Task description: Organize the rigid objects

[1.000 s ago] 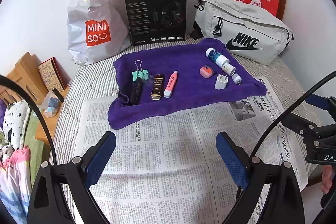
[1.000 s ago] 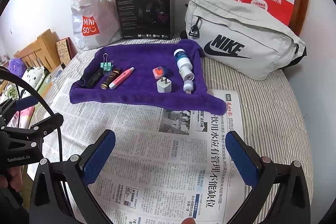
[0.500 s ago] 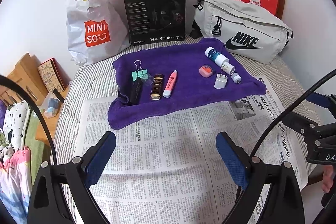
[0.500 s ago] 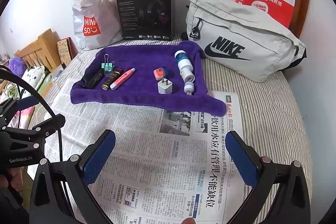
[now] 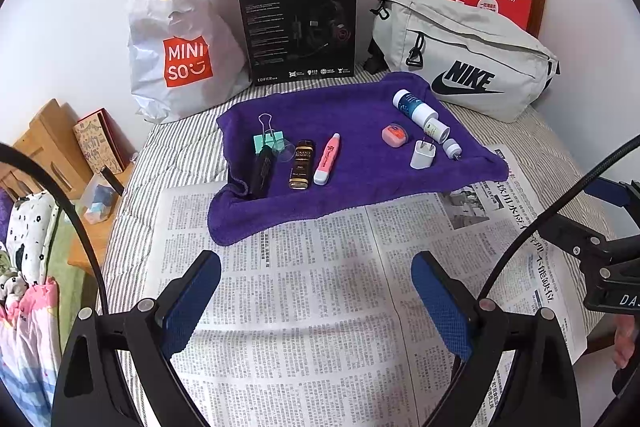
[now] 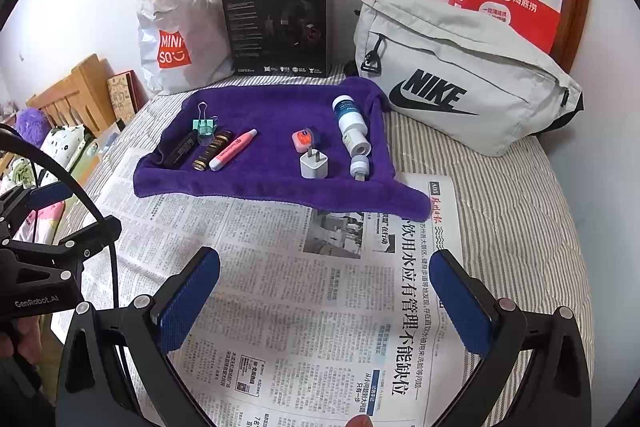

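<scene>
The newspaper [image 5: 320,307] in front of the purple towel [image 5: 352,107] lies bare and gives open approach from the near side. On the towel, the left cluster from black bar [image 5: 262,173] to pink pen [image 5: 326,159] is packed close. A wide bare strip separates it from the right cluster around the white charger [image 5: 423,155]. Behind the towel, the black box [image 5: 298,27] and grey bag [image 5: 464,55] block the rear.

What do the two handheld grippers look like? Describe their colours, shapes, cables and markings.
The left gripper and right gripper match: black angular frames with silver bolts and blue textured pads. Black cables loop from them. One body reads "GenRobot.AI".
</scene>
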Tool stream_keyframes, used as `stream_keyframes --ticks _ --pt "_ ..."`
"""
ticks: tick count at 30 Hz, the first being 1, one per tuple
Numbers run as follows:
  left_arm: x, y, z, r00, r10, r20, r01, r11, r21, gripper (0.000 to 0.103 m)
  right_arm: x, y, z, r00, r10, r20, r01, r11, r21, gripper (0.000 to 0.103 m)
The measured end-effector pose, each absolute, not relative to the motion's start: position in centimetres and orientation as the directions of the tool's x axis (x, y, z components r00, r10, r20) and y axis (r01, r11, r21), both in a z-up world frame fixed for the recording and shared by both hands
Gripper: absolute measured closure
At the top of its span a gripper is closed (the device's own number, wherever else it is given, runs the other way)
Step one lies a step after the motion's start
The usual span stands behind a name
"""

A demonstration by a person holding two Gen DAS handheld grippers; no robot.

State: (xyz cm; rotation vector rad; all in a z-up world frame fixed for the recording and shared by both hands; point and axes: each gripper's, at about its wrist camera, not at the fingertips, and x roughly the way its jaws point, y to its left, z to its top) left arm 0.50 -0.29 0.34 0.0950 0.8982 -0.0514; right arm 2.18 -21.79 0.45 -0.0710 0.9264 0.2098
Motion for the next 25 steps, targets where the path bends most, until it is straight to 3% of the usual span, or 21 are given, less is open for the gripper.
stream_keyframes --ticks 25 --pt "0.22 -0.24 0.59 0.636 -0.011 -0.771 0.081 0.995 0.052 0.006 2.11 -21.84 0.22 0.578 0.145 -0.803 -0.207 0.978 0.027 0.000"
